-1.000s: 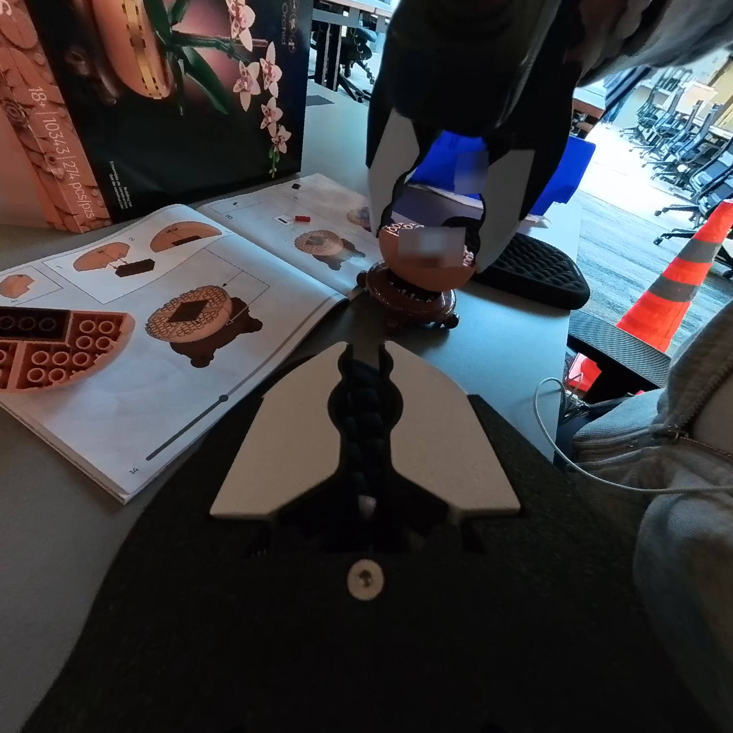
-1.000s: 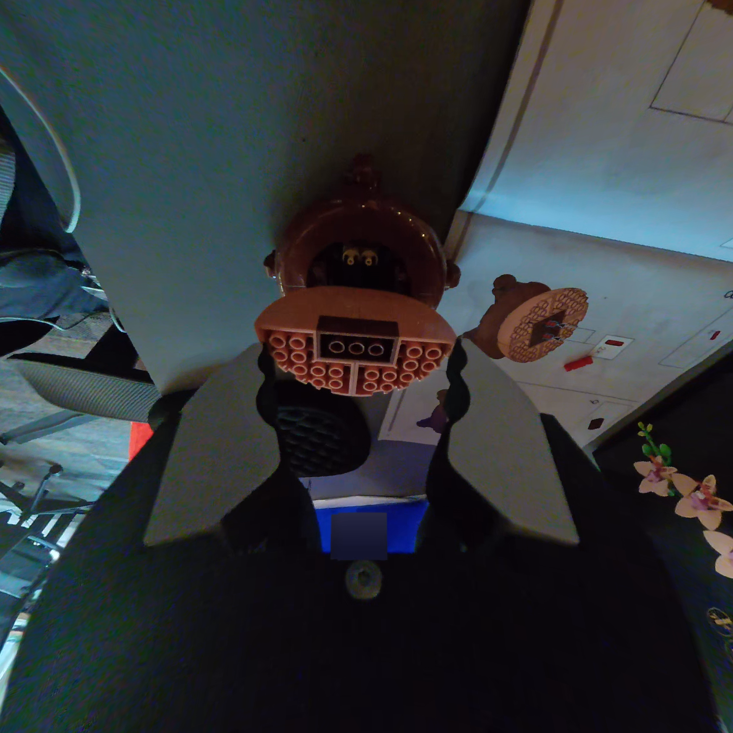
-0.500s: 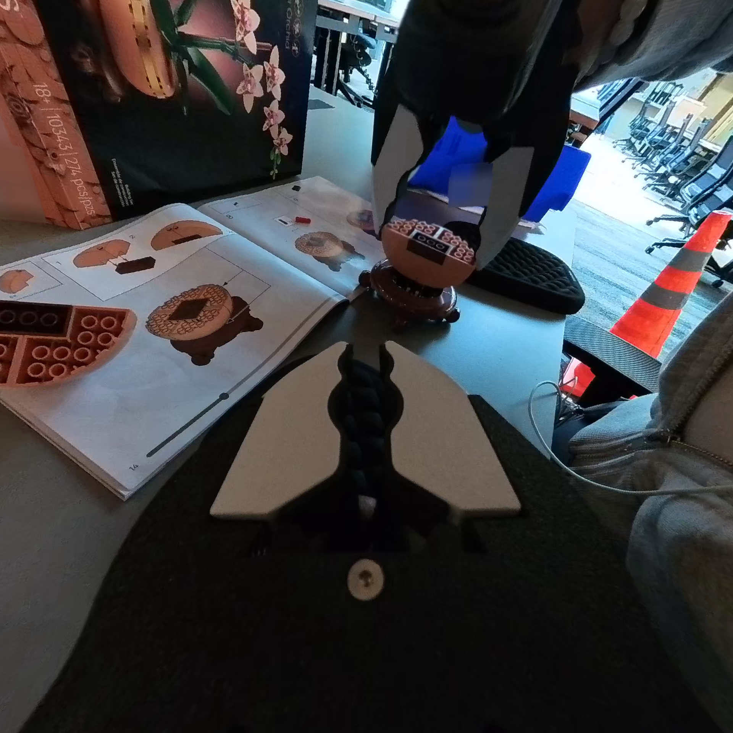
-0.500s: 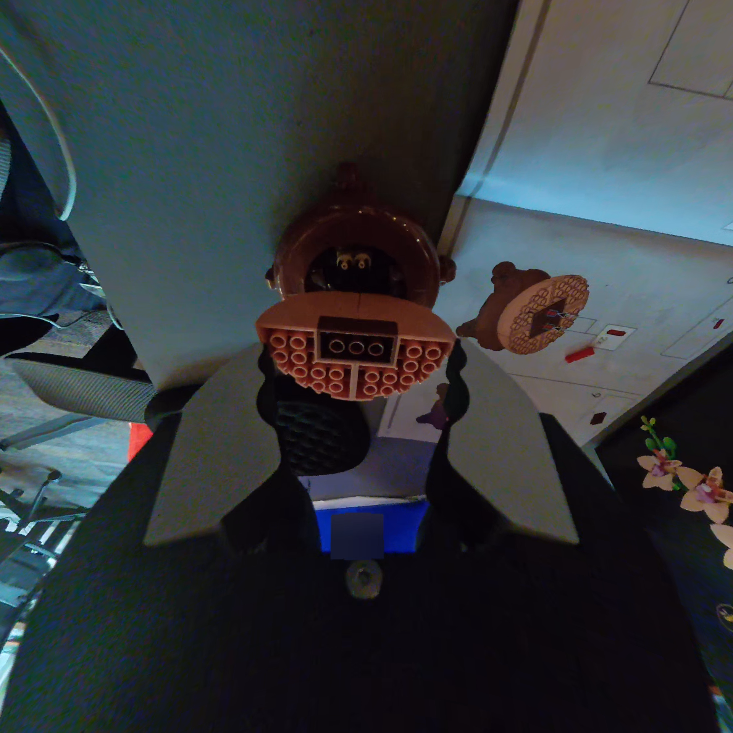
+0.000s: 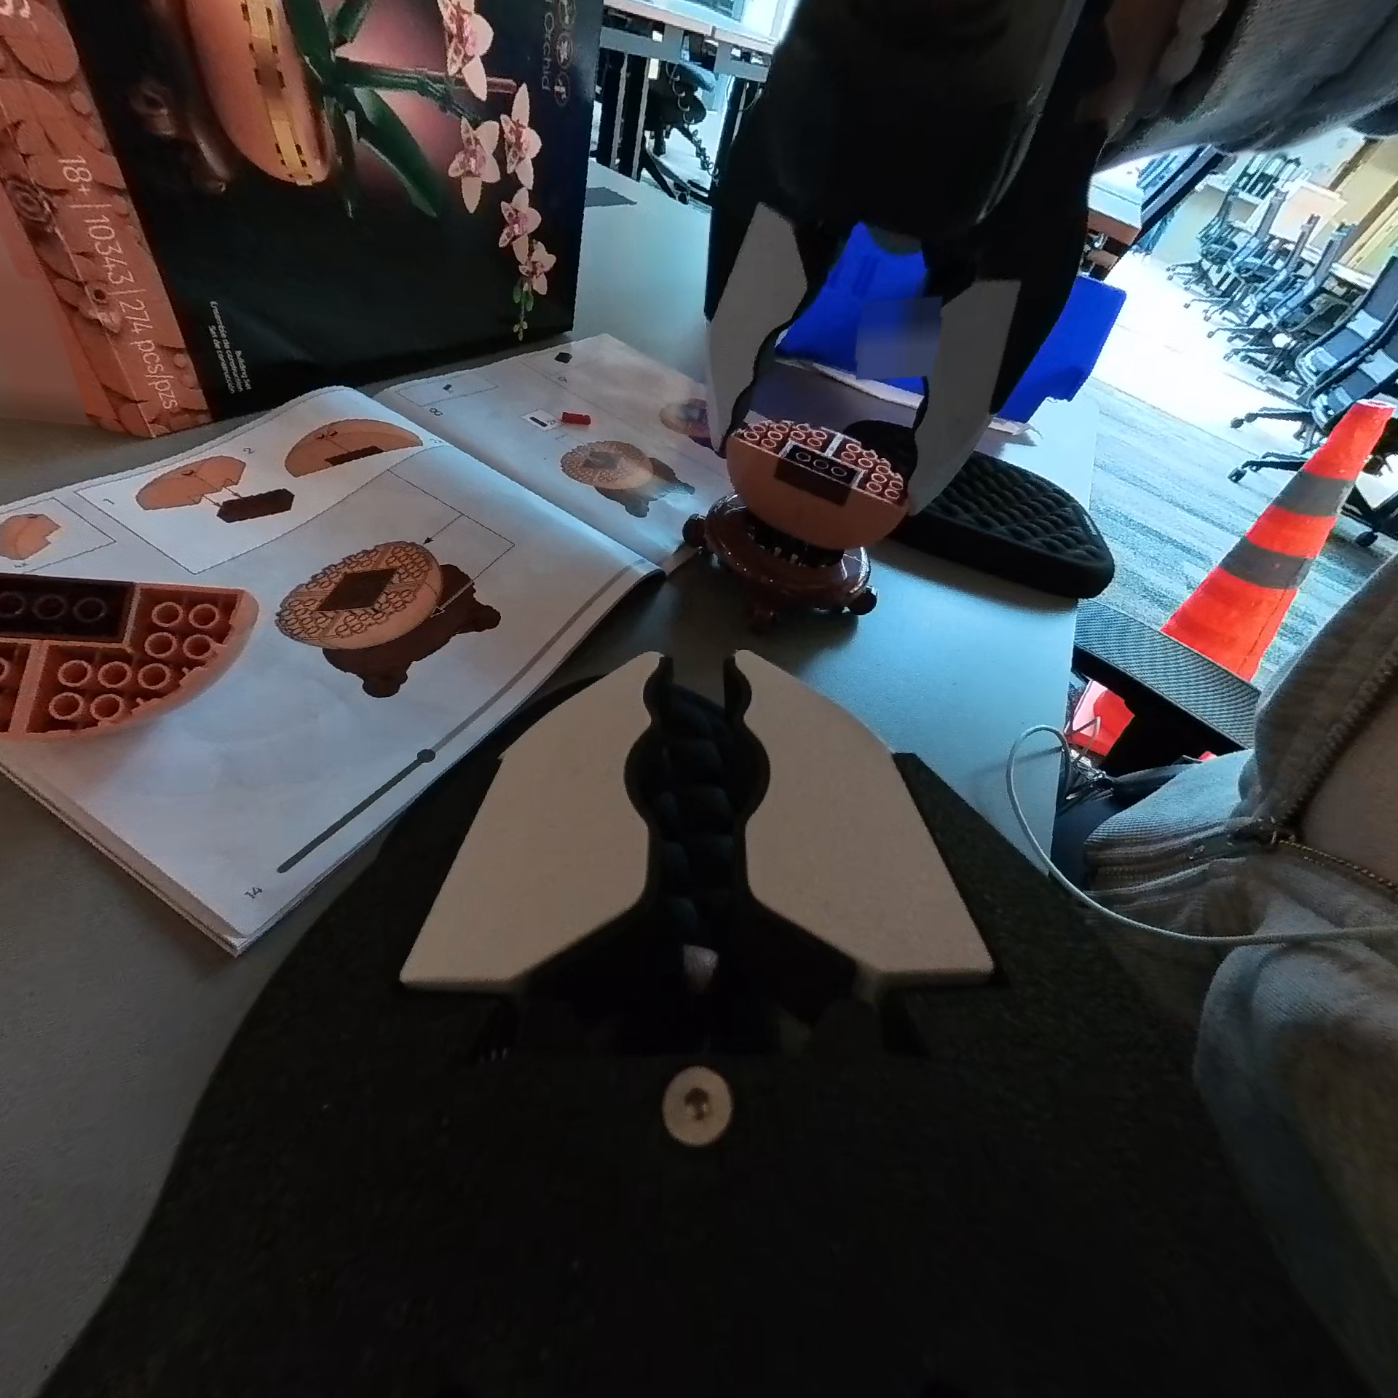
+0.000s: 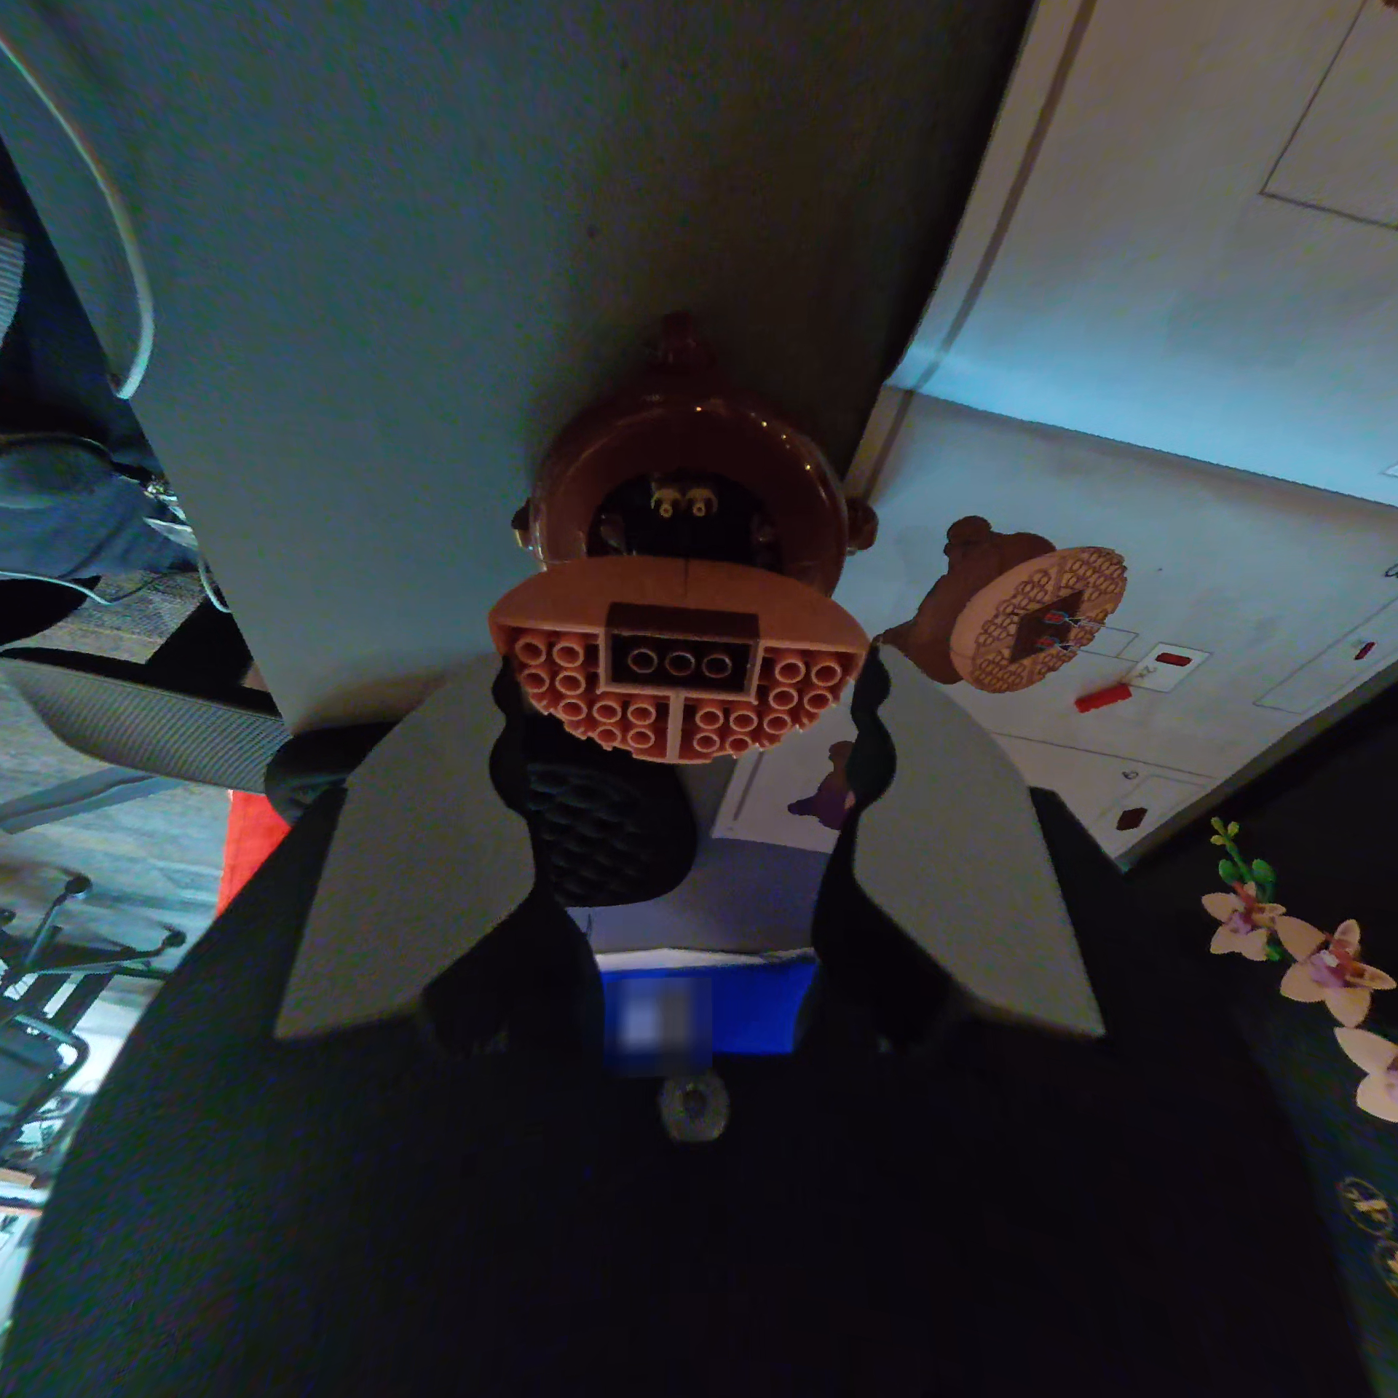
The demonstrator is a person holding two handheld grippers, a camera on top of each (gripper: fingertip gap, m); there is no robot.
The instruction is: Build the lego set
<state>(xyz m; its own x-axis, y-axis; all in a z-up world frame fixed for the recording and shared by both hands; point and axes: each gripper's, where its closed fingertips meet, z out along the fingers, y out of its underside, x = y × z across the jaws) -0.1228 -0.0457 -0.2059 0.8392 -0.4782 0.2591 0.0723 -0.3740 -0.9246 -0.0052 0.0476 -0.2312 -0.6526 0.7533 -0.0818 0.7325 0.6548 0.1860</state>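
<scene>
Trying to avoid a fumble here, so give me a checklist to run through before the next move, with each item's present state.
1. Right gripper has a finger at each end of the salmon half-disc: ok.
2. Half-disc is above the brown round base: ok.
3. Half-disc is level with the base: not ok, it is tilted and its hollow underside faces the right wrist camera.
4. Half-disc touches the base: cannot tell.
5. Base stands upright on the table: ok.
6. Left gripper is clear of the base: ok, it is apart, nearly closed and holds nothing.
</scene>
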